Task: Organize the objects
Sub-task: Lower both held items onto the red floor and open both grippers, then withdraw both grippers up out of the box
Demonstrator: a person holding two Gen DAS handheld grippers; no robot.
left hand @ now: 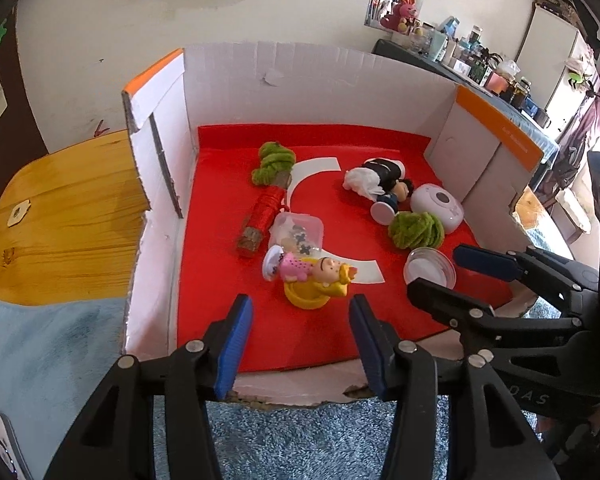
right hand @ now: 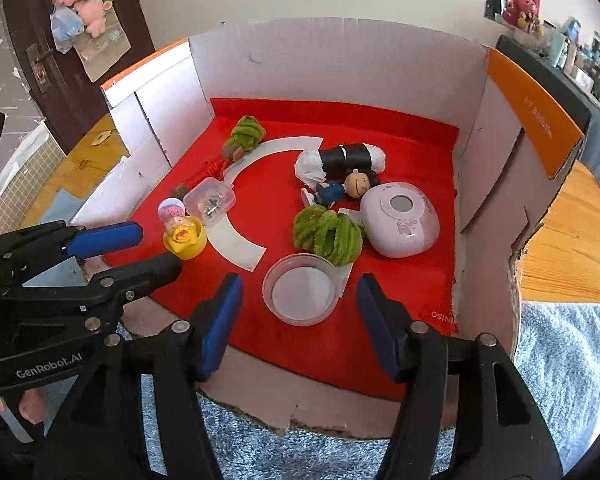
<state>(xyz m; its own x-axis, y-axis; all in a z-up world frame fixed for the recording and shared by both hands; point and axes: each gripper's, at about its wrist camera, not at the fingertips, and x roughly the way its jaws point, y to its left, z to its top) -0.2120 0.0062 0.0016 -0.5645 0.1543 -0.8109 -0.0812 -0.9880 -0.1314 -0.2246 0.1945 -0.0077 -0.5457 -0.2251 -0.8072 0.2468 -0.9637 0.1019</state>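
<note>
Plastic cup (right hand: 300,290) ahead of open jaws

A wooden table (left hand: 60,216) carries a cardboard box (left hand: 300,76) and a blue fuzzy cloth (left hand: 300,440).

Red-lined box (right hand: 500,168) holds all items. Round clear tub (right hand: 302,290) upright at front. Green yarn bundle (right hand: 327,235) just behind it, touching pink-white device (right hand: 400,218). Boy figurine (right hand: 342,190) lies flat beside black-white roll (right hand: 350,157). Yellow-based figurine (right hand: 183,236) lies left, near clear lidded case (right hand: 210,200).
</note>
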